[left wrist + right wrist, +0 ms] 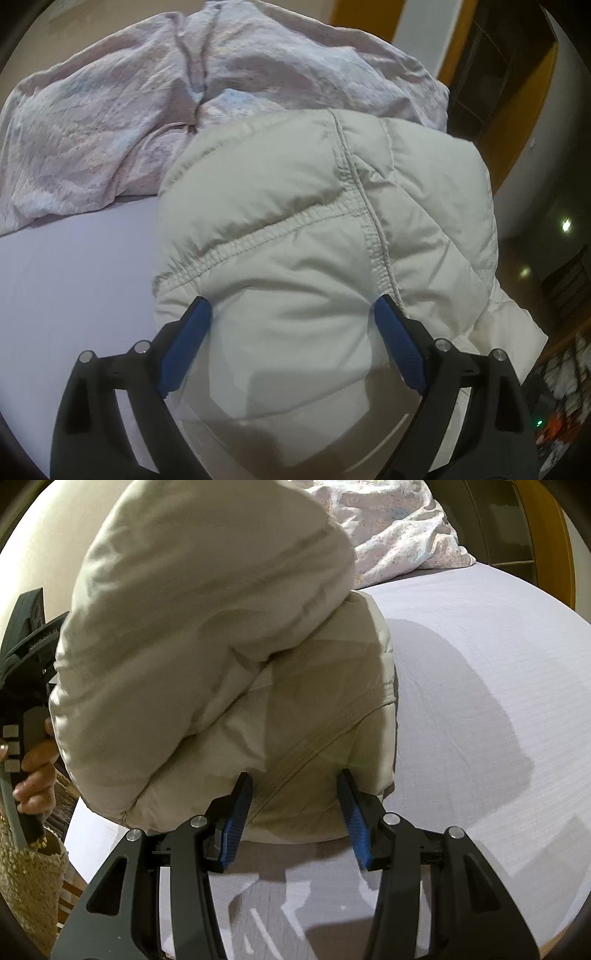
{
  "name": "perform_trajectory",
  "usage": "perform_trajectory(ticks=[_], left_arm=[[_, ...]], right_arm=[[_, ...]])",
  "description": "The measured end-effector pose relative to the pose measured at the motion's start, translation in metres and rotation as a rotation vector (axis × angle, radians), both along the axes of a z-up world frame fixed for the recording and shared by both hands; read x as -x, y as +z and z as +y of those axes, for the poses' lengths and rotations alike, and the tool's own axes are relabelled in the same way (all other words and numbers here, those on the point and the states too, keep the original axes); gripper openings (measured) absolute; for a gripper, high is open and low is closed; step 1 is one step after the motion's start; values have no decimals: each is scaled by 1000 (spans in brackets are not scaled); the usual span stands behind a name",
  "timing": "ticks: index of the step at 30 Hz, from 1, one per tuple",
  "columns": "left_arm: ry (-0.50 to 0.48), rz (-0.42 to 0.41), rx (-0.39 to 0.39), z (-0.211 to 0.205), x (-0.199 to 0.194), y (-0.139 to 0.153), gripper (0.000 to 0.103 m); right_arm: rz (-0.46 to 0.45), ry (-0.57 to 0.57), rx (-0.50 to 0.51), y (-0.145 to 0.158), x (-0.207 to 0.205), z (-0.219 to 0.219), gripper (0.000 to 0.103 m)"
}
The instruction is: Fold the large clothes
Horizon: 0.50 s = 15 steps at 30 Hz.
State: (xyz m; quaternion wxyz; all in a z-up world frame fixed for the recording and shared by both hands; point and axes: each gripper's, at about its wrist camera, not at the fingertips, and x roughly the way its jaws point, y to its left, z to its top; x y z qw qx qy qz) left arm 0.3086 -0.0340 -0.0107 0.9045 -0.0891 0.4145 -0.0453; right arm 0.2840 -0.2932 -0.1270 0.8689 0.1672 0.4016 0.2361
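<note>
A cream puffer jacket lies bunched and folded over on the pale lilac bed sheet. My left gripper is open, its blue pads on either side of a bulging fold of the jacket. In the right wrist view the jacket rises in a thick roll. My right gripper is open, with its pads pressed to the jacket's lower edge. The left gripper's handle and the hand on it show at the left edge, mostly hidden behind the jacket.
A crumpled pink patterned quilt lies at the far side of the bed and shows in the right wrist view. Bare sheet spreads to the right. Wooden furniture and dark floor lie past the bed's edge.
</note>
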Motion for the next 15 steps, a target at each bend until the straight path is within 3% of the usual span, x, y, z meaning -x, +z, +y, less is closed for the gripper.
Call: perform_trajectory(ticks=[9,15], left_arm=[[-39,0,-87,-41,2,-13,93],[-59,-15,-129,-59,6,-20,94]], right_arm=[[-3,-39,21,11,12,-13,50],[-92,-139,71,49,44,-51,50]])
